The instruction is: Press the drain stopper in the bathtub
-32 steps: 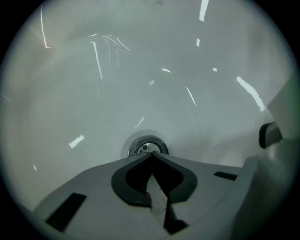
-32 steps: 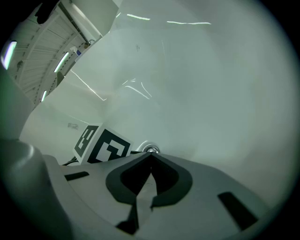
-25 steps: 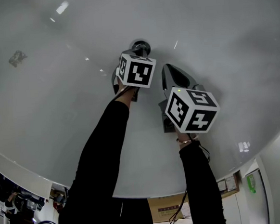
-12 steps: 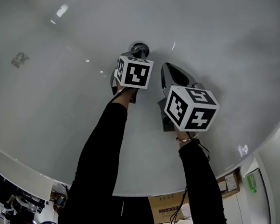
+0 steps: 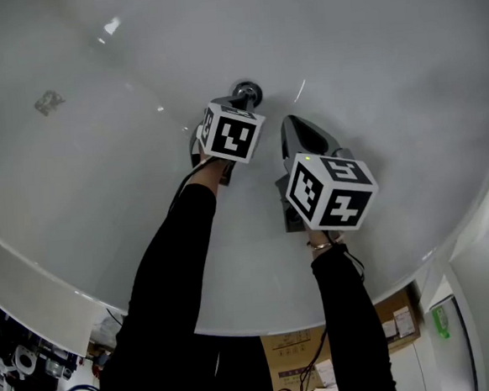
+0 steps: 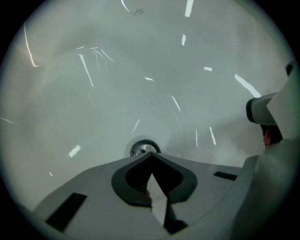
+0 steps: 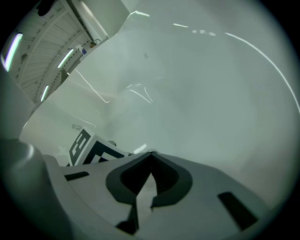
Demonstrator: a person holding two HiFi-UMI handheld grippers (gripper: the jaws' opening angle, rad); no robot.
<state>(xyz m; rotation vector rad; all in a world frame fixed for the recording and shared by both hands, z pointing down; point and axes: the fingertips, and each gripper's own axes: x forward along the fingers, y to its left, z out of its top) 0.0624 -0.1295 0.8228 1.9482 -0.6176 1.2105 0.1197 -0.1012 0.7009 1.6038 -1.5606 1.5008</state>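
Note:
A round chrome drain stopper (image 5: 246,92) sits in the white bathtub floor (image 5: 107,159). My left gripper (image 5: 239,103) is shut, its tip right at the near edge of the stopper; whether it touches, I cannot tell. In the left gripper view the stopper (image 6: 145,148) peeks out just beyond the shut left gripper (image 6: 151,154). My right gripper (image 5: 295,126) hovers shut beside it on the right, holding nothing, its tip over bare tub floor. The right gripper view shows the shut right gripper (image 7: 151,153) and the left gripper's marker cube (image 7: 93,149).
The tub's curved walls rise all around, with the rim (image 5: 33,287) at the near left. A small grey mark (image 5: 48,101) lies on the tub floor at far left. A cardboard box (image 5: 293,359) and room clutter sit outside the tub below.
The left gripper has crept slightly toward the stopper and the view has shifted a little. The right gripper has hardly moved.

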